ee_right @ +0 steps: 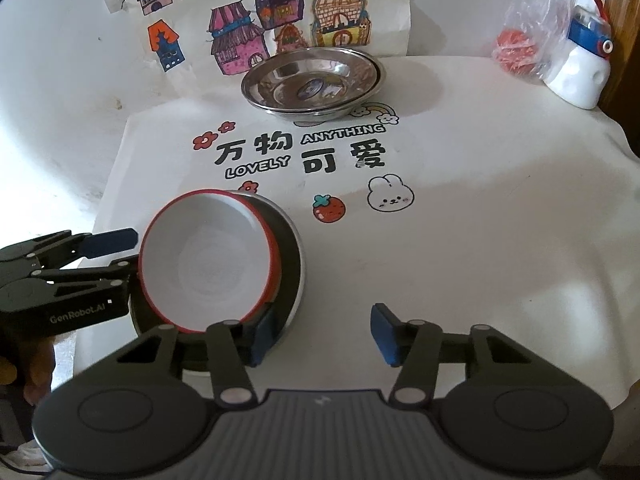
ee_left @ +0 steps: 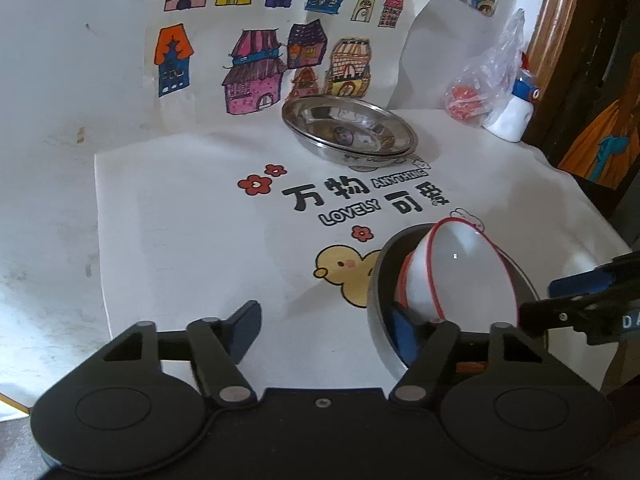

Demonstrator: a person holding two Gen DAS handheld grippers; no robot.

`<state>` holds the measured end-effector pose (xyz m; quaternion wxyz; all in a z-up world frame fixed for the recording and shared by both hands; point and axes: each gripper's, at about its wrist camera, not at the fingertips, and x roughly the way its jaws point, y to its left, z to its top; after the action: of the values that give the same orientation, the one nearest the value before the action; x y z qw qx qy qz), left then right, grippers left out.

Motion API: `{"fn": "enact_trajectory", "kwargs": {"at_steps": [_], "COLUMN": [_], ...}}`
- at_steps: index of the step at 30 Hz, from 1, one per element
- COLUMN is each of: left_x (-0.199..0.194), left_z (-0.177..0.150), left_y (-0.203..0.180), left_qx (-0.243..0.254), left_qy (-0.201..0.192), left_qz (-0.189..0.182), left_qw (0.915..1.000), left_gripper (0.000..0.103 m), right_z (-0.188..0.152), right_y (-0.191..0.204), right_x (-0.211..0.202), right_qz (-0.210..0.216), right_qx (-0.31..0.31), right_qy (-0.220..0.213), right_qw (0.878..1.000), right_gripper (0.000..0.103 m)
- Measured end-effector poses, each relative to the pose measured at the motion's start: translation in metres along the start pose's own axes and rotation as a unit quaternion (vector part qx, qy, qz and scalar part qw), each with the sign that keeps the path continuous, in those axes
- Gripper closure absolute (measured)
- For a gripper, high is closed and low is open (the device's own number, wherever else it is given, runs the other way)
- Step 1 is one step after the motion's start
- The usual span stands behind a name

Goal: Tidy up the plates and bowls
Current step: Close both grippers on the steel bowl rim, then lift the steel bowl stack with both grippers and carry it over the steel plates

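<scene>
Grippers flank the red-rimmed white bowl (ee_right: 208, 264), which tilts inside a dark plate (ee_right: 294, 256). Both the left gripper (ee_left: 324, 332) and right gripper (ee_right: 320, 334) have jaws apart, one finger each inside the plate, pressing nothing. Beyond the bowl sit stacked steel plates (ee_right: 312, 84) on the printed cloth (ee_right: 460, 240).

Cloth middle (ee_right: 460, 240) lies free — steel plates (ee_right: 312, 80) behind, tilted bowl (ee_right: 208, 260) left.
</scene>
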<state>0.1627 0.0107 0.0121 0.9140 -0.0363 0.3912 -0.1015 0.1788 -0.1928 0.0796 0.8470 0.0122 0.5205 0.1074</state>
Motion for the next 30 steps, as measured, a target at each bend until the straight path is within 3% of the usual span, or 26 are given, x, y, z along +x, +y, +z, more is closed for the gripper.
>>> {"fn": "enact_trajectory", "kwargs": {"at_steps": [7, 13, 16, 23, 26, 30], "left_x": [-0.002, -0.001, 0.0, 0.001, 0.002, 0.002], "left_z": [0.002, 0.004, 0.006, 0.008, 0.009, 0.009], "left_y": [-0.005, -0.009, -0.012, -0.013, -0.013, -0.013], "left_qx": [0.003, 0.003, 0.006, 0.006, 0.008, 0.008], "left_qy": [-0.005, 0.0, 0.004, 0.008, 0.009, 0.009], "left_qz": [-0.02, -0.035, -0.039, -0.04, -0.038, -0.039], "left_qw": [0.9998, 0.9994, 0.9992, 0.9991, 0.9992, 0.9992], "left_gripper": [0.063, 0.083, 0.091, 0.094, 0.094, 0.094], "right_z": [0.002, 0.008, 0.011, 0.015, 0.016, 0.017], "right_y": [0.001, 0.004, 0.005, 0.002, 0.004, 0.007], "right_x": [0.002, 0.003, 0.005, 0.015, 0.018, 0.018], "right_qz": [0.0, 0.016, 0.02, 0.03, 0.038, 0.033], "right_qx": [0.01, 0.027, 0.033, 0.056, 0.06, 0.056], "right_qy": [0.014, 0.039, 0.049, 0.066, 0.069, 0.068], "right_qw": [1.0, 0.999, 0.998, 0.996, 0.995, 0.996], "right_gripper": [0.047, 0.065, 0.069, 0.077, 0.088, 0.089]}}
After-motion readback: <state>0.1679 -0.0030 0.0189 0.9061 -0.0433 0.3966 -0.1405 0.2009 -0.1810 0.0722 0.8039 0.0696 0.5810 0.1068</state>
